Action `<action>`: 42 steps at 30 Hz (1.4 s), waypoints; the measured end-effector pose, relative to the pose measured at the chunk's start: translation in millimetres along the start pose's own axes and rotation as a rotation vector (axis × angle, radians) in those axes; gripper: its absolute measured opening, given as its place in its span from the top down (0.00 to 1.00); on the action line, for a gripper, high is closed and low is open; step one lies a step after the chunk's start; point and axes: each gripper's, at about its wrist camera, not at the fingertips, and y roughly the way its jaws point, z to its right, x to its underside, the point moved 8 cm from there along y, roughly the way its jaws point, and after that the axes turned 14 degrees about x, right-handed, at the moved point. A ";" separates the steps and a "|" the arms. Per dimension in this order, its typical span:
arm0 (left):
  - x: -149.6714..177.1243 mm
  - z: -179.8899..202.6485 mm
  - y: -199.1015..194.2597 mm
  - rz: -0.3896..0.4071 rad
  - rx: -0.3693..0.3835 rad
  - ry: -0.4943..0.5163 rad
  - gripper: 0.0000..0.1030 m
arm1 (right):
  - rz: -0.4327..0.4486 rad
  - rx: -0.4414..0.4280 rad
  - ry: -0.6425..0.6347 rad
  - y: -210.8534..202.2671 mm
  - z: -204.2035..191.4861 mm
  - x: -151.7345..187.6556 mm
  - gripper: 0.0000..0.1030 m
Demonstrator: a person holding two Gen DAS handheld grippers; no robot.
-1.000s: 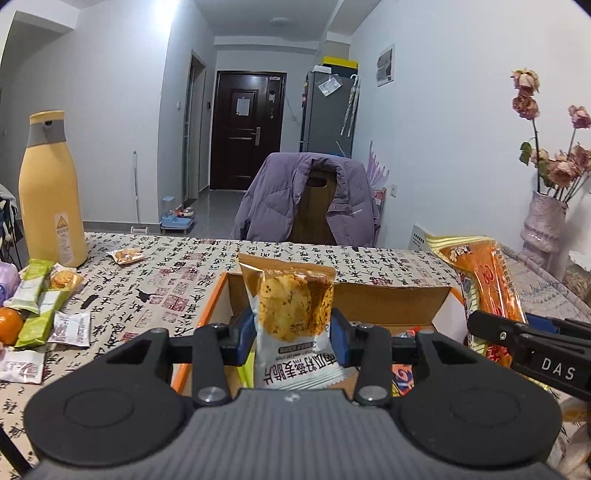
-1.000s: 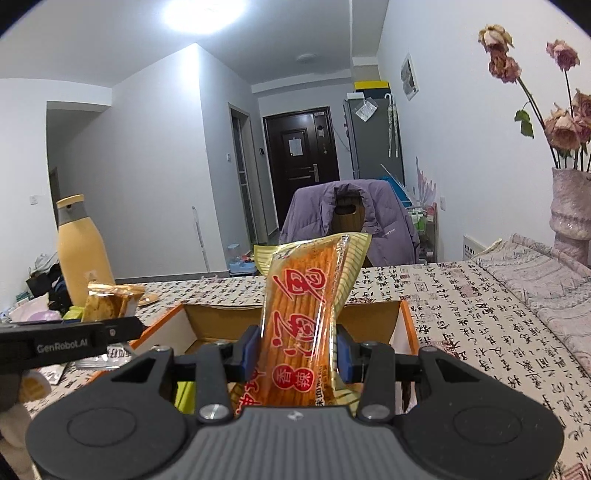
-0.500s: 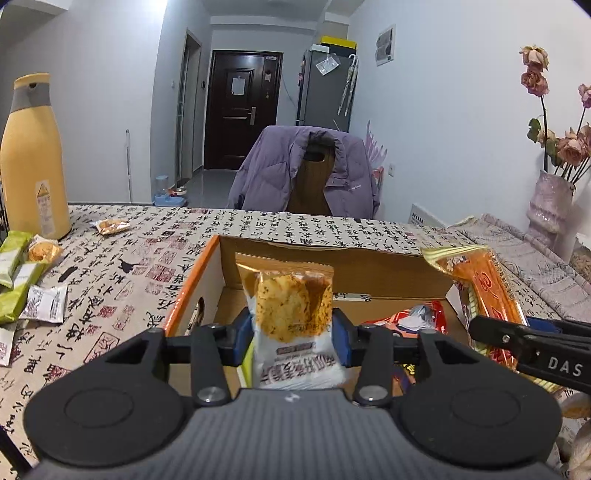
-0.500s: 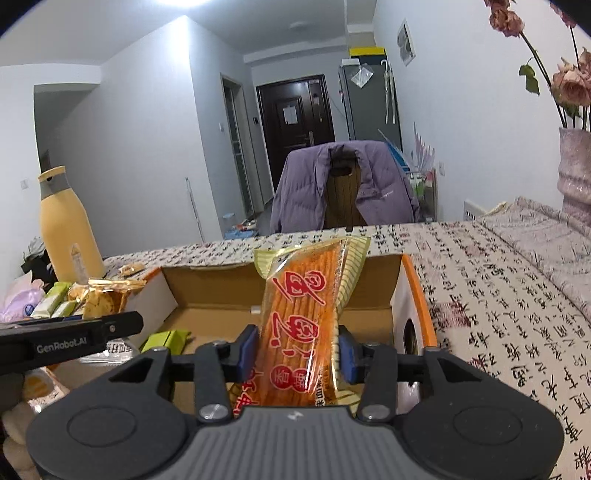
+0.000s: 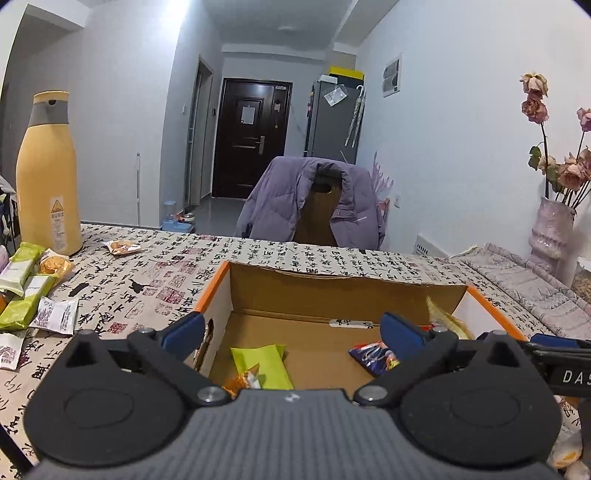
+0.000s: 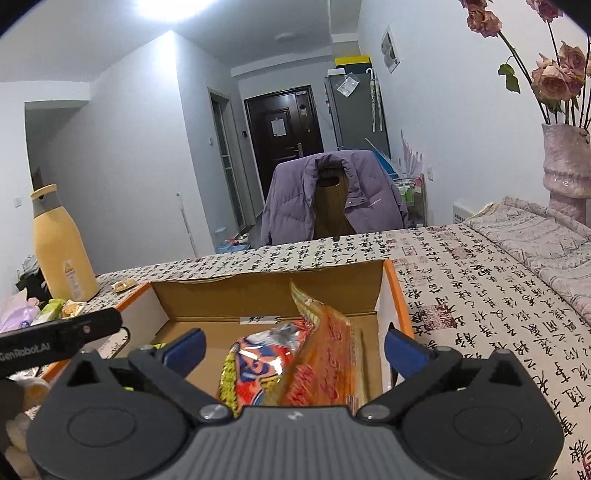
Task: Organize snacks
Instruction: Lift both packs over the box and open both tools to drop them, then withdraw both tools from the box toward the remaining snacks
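Both packets have dropped into the cardboard box (image 5: 218,295) since I spread the left claw (image 5: 291,328) and right claw (image 6: 293,345) wide, now empty, so the green snacks (image 5: 22,280) left on the counter (image 5: 155,273) come next, I reckon.

Both views are evenly and coolly lit from above. A ceiling light (image 6: 168,9) burns out to pure white glare at the upper left of the right wrist view; in the left wrist view the same glow washes the wall at the top edge. Shadows on the surface (image 5: 155,273) are soft and faint. Fisheye distortion bows the walls and doorframes toward the edges, and the corners fall to black. Focus is sharp throughout, with no motion blur.
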 end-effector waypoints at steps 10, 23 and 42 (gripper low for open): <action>-13.4 5.2 -9.9 0.004 0.006 -0.019 0.00 | 0.037 0.007 -0.023 -19.1 -4.3 -15.3 0.00; -21.3 18.5 -58.5 0.040 0.026 -0.012 0.00 | 0.074 0.016 -0.060 -74.1 3.8 -14.0 0.00; 41.4 23.5 -126.9 -0.017 0.045 0.017 0.00 | 0.011 -0.005 -0.097 -135.2 24.0 47.2 0.00</action>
